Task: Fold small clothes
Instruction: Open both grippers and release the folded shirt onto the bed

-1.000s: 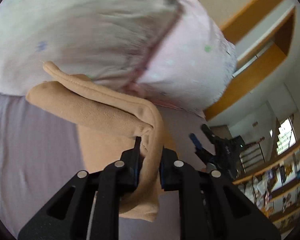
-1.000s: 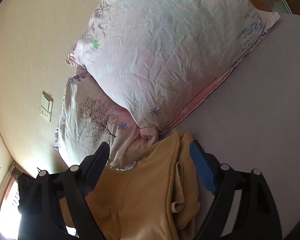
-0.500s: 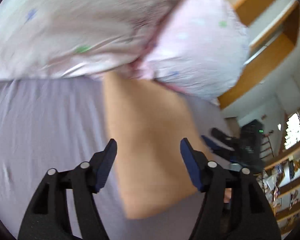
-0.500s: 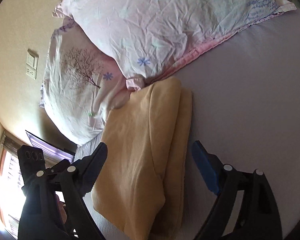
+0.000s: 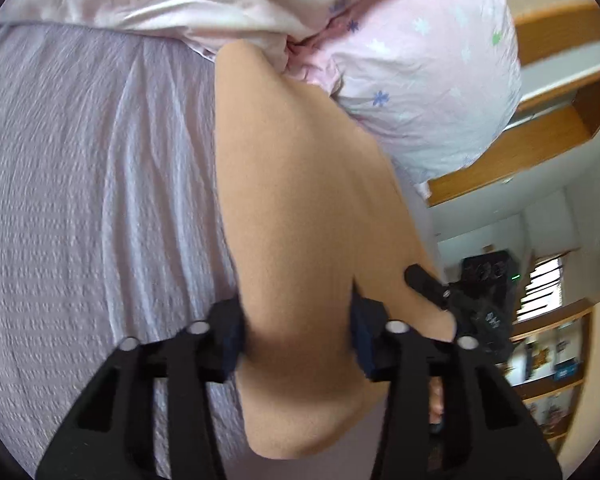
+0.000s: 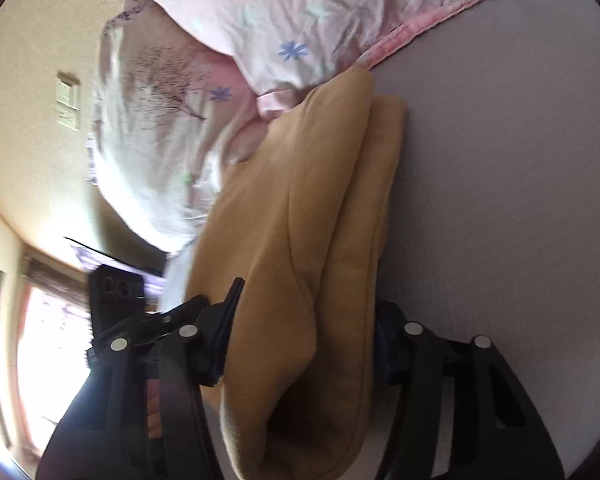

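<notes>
One folded tan garment (image 5: pixel 300 208) is lying on one lilac bedsheet (image 5: pixel 80 200), two floral pillows (image 6: pixel 300 8) are resting beside it, and two grippers (image 5: pixel 296 336) are showing.

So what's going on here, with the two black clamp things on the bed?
A person is folding a small tan garment on a lilac bedsheet, using a handheld gripper in each hand. The garment lies folded lengthwise, its far end touching the flowered pillows. The left gripper and the right gripper each straddle its near end, jaws apart on either side of the cloth. Whether either is pinching it, I cannot tell.
</notes>
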`<state>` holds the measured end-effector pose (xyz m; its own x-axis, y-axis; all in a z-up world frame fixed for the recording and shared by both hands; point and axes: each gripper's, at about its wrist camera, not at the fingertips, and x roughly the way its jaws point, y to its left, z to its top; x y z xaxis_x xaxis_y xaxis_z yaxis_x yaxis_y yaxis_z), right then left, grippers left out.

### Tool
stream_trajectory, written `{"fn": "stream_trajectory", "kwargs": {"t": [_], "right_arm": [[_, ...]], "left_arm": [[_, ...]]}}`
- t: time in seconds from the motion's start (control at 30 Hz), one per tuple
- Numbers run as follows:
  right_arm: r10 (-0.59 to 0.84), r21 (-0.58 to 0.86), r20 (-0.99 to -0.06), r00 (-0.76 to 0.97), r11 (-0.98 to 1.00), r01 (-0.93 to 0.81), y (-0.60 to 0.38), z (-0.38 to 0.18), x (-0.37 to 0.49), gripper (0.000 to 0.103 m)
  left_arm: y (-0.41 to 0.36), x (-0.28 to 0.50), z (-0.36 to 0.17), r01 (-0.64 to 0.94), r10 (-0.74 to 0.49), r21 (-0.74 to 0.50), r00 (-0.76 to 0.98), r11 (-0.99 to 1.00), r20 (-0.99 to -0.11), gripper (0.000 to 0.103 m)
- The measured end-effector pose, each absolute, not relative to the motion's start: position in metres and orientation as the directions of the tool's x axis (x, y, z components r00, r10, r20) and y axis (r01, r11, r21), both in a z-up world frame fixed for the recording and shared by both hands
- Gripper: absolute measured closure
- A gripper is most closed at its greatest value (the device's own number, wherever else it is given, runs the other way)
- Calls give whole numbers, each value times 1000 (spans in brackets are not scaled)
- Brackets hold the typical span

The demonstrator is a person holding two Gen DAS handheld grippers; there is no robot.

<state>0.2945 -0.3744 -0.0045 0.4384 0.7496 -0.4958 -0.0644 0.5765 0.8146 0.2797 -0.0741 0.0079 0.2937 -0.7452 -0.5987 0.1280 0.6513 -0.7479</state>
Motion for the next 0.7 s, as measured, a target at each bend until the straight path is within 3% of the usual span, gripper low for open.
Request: {"fn": "stream_trajectory", "kwargs": {"t": [0.13, 0.23, 0.33, 0.4, 0.47, 0.53, 0.63, 0.7], "right_arm": [[825, 852, -433, 362, 506, -134, -333, -1, 294, 50], [855, 859, -419, 307, 482, -172, -297, -1, 292, 59], [809, 805, -497, 314, 565, -181, -277, -1, 285, 58], [717, 720, -585, 380, 674, -164, -278, 11, 273, 50], [632, 666, -591, 502, 733, -139, -293, 34, 252, 38], [645, 692, -499, 578, 699, -182, -304, 57, 225, 33], [814, 812, -308, 492, 495, -310, -297, 72, 196, 22], [867, 842, -257, 426, 418, -341, -282, 71, 188, 15]], "left_arm": [[-36, 264, 22, 141, -739, -752, 369, 644, -564, 68], [5, 240, 33, 138, -696, -723, 441, 677, -567, 65], [38, 219, 31, 97, -639, -683, 468, 724, -610, 59], [54, 204, 35, 84, -593, -648, 506, 757, -626, 59], [61, 187, 49, 114, -570, -621, 551, 775, -609, 55], [59, 168, 65, 183, -591, -617, 579, 766, -562, 45], [30, 147, 78, 308, -652, -599, 549, 739, -523, 37], [3, 142, 78, 367, -664, -561, 518, 742, -539, 31]]}}
